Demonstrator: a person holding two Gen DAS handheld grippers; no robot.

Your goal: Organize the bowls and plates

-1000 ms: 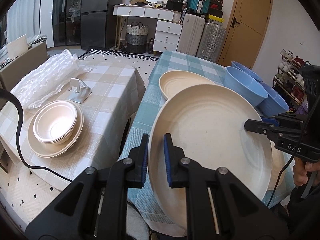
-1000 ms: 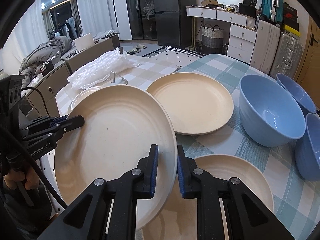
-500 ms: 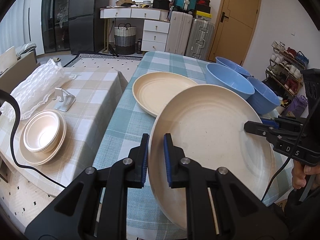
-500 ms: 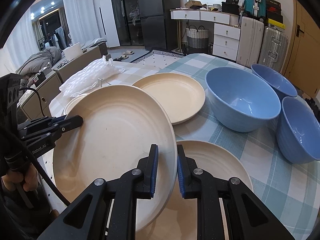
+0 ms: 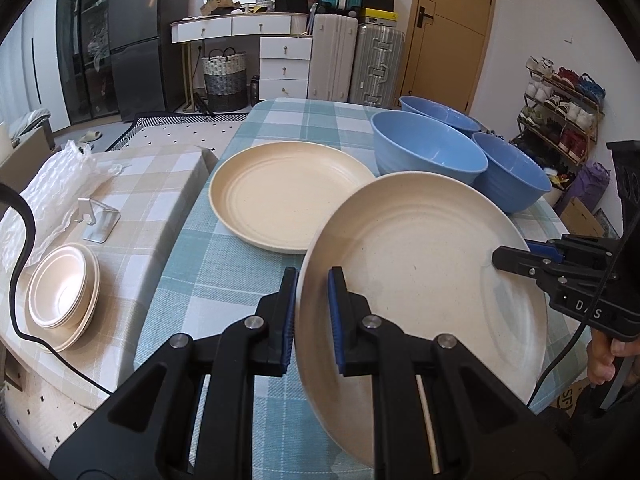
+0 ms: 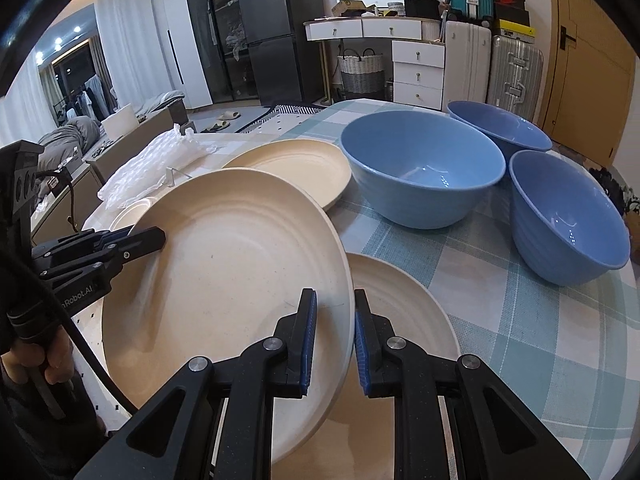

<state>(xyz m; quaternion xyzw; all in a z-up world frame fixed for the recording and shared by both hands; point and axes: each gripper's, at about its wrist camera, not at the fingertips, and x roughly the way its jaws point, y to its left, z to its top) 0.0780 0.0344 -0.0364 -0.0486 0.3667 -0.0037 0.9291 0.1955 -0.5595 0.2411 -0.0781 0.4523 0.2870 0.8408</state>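
Gripping 1 cream plate (image 5: 420,280) by opposite rims: left gripper (image 5: 312,316) lower centre, right gripper (image 6: 334,336) likewise, both clenched on it, plate tilted above the teal checked table (image 5: 224,280). Beyond, mid-frame, a second plate (image 5: 288,196); upper right, 3 blue bowls (image 5: 428,152).

Big round cream plate (image 5: 420,264) is tilted in mid-air; another cream plate (image 5: 288,200) lies flat beside three blue bowls (image 5: 428,152).

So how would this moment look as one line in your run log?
left tool: shut on cream plate | right tool: shut on same plate, opposite rim | plate: lifted, tilted | blue bowls: on table
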